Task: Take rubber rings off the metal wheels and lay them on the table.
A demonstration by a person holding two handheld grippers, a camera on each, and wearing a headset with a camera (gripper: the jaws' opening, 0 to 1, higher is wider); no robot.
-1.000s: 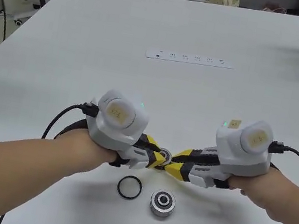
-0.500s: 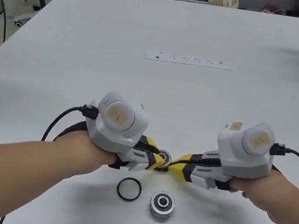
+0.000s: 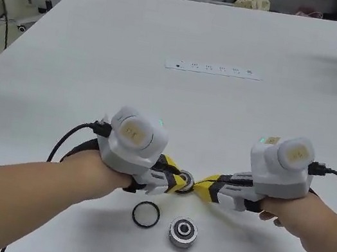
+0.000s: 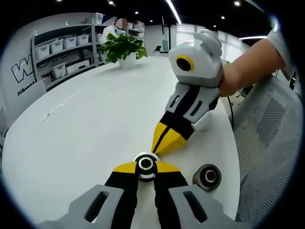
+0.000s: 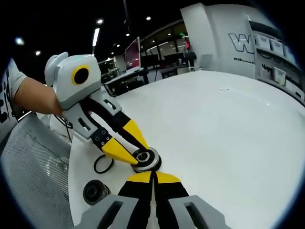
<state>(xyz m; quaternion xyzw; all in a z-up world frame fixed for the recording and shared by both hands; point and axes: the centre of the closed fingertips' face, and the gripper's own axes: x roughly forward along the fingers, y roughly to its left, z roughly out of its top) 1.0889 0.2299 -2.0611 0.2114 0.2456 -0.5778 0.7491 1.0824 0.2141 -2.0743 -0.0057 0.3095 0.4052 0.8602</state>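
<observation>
Your left gripper [image 3: 177,181] clamps a metal wheel [image 3: 185,180] in its fingers while your right gripper [image 3: 202,187], fingers pressed together, meets its rim at 3 o'clock.

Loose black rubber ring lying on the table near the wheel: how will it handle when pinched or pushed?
The rubber ring is a thin hollow band, so it is probably floppy and will likely flatten under a claw pinch. It looks light. Lying flat on the smooth white table, it should slide or drag when nudged, not roll.
</observation>
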